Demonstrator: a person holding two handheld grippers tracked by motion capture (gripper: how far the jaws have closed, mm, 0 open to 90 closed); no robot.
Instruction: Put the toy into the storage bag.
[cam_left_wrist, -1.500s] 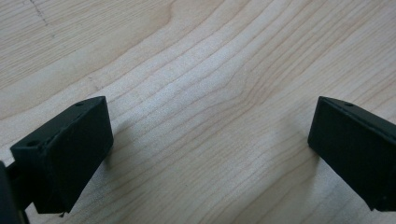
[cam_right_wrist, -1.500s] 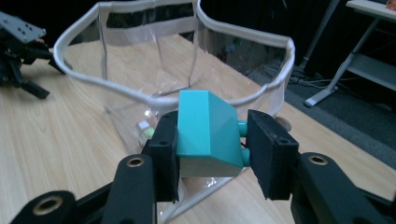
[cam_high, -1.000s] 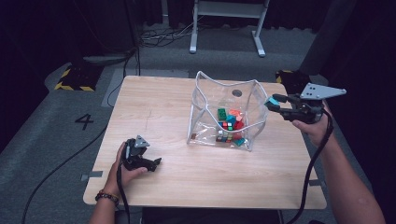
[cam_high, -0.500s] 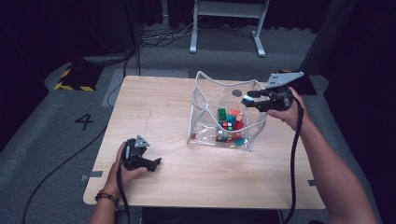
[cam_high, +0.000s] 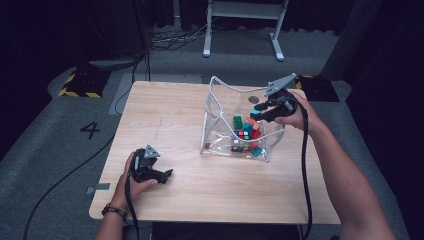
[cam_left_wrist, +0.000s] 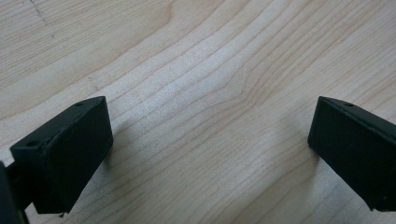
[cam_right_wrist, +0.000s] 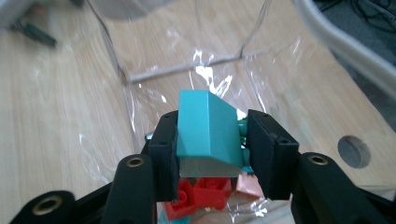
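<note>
At the left of the high view, the left gripper (cam_high: 159, 175) rests on the wooden table (cam_high: 165, 115), near the front edge, with the person's left hand (cam_high: 131, 176) wrapped around its body. Its jaws stand wide apart, and in the left gripper view nothing but bare wood grain lies between the two black pads (cam_left_wrist: 65, 149). This gripper is well apart from the bag.

Toward the middle of the table stands a clear plastic bag (cam_high: 217, 120) with a white rim, open at the top. On its bottom lies a heap of coloured blocks (cam_high: 245, 137): green, red, teal and orange ones, and a small multi-coloured cube.

At the right, the right gripper (cam_high: 261, 114) reaches over the bag's far right rim, held by the person's right hand (cam_high: 295, 114), its cable trailing back along the forearm. Its jaws are set narrow and clamp a teal block (cam_right_wrist: 205, 128) from both sides. In the right gripper view that block sits squarely between the pads, its sloped top rising above them and its pale underside showing below. It hangs inside the mouth of the bag, above the heap, with red blocks (cam_right_wrist: 201, 193) directly beneath it.
</note>
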